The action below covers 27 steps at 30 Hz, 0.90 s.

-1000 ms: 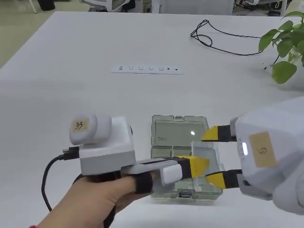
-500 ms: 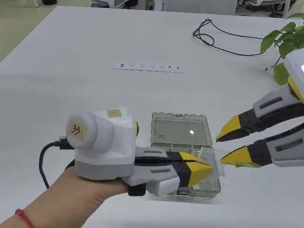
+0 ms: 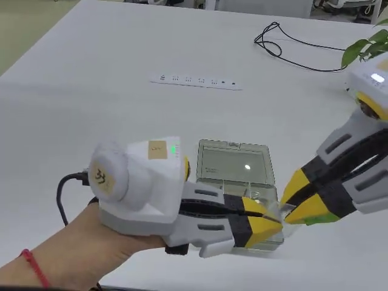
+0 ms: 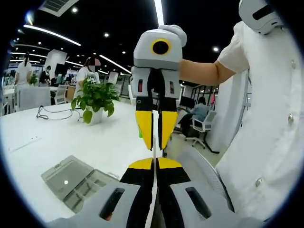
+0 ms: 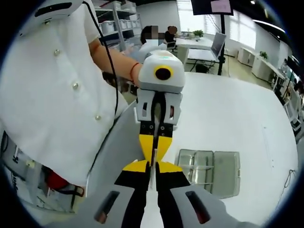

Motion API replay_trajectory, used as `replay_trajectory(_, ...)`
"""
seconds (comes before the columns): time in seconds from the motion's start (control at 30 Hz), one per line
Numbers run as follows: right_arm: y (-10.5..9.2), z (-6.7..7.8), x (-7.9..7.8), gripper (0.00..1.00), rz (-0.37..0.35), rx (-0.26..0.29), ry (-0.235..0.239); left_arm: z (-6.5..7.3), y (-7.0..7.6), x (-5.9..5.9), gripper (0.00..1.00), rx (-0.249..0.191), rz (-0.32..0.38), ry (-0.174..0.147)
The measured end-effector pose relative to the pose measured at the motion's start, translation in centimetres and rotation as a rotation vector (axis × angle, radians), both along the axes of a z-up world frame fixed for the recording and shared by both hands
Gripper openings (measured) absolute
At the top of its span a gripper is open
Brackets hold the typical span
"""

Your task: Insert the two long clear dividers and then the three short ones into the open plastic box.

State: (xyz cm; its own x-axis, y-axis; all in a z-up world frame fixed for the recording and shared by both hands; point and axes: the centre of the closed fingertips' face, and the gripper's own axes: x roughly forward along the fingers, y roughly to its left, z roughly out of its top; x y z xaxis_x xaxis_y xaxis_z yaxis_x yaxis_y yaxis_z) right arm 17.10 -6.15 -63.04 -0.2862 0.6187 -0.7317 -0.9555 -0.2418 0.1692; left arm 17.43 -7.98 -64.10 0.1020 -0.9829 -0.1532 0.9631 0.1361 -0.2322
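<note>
Head view: left gripper (image 3: 267, 223) comes in from 8 o'clock, held in a hand (image 3: 79, 248) with a black cord trailing off its rear. The right gripper (image 3: 290, 206) comes in from 3 o'clock. The yellow tips of the two meet nose to nose over the near right corner of the open plastic box (image 3: 224, 188). A small clear divider (image 3: 280, 211) sits between the tips, off the table and above that corner. I cannot tell whether it is a long or a short one. In the left gripper view my own jaws are clenched flat with a thin clear edge pinched between them, and the right gripper faces me at 12 o'clock. In the right gripper view those jaws are likewise clenched on the thin sheet, with the left gripper opposite at 12 o'clock and the box (image 5: 209, 171) at 3 o'clock. The box lies on the white table (image 3: 91, 91), lid (image 3: 235, 162) folded flat toward 12 o'clock. Partition lines show in the base, but I cannot make out which pieces are seated. Beyond the box there is a power strip (image 3: 195, 81) at 12 o'clock, and a black cable (image 3: 285, 45) and plant leaves (image 3: 364, 48) at 2 o'clock.
</note>
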Motion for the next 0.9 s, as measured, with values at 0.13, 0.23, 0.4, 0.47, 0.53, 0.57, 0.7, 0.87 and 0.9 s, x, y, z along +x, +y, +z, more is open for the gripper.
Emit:
replay_trajectory(0.13,0.0,-0.3,0.2,0.03,0.002,0.008,0.012,0.1,0.0,-0.1,0.0,-0.005,-0.003,-0.006)
replay_trajectory(0.23,0.0,-0.3,0.0,0.03,0.004,0.009,0.018,0.0,0.1,-0.1,0.0,-0.001,-0.004,-0.008)
replay_trajectory(0.4,0.0,-0.6,-0.2,0.03,0.003,0.012,0.023,-0.3,0.1,-0.4,0.0,0.006,-0.011,-0.012)
replay_trajectory(0.47,0.0,-0.7,-0.2,0.02,0.001,0.013,0.02,-0.4,0.1,-0.4,0.0,0.008,-0.009,-0.016)
replay_trajectory(0.53,0.0,-0.8,-0.3,0.02,-0.001,0.012,0.014,-0.5,0.1,-0.4,0.0,0.012,0.0,-0.008)
replay_trajectory(0.57,0.0,-0.9,-0.3,0.02,-0.002,0.011,0.013,-0.6,0.1,-0.4,0.0,0.014,0.001,-0.007)
replay_trajectory(0.7,0.1,-1.0,-0.7,0.02,-0.002,0.003,0.01,-0.8,0.0,-0.6,0.0,0.026,0.0,-0.012)
replay_trajectory(0.87,0.0,-1.1,-0.9,0.02,-0.014,-0.002,0.002,-1.1,0.1,-0.6,0.0,0.036,0.006,-0.011)
replay_trajectory(0.9,0.0,-1.0,-0.8,0.02,-0.021,-0.001,0.0,-1.1,0.2,-0.5,0.0,0.037,0.011,-0.01)
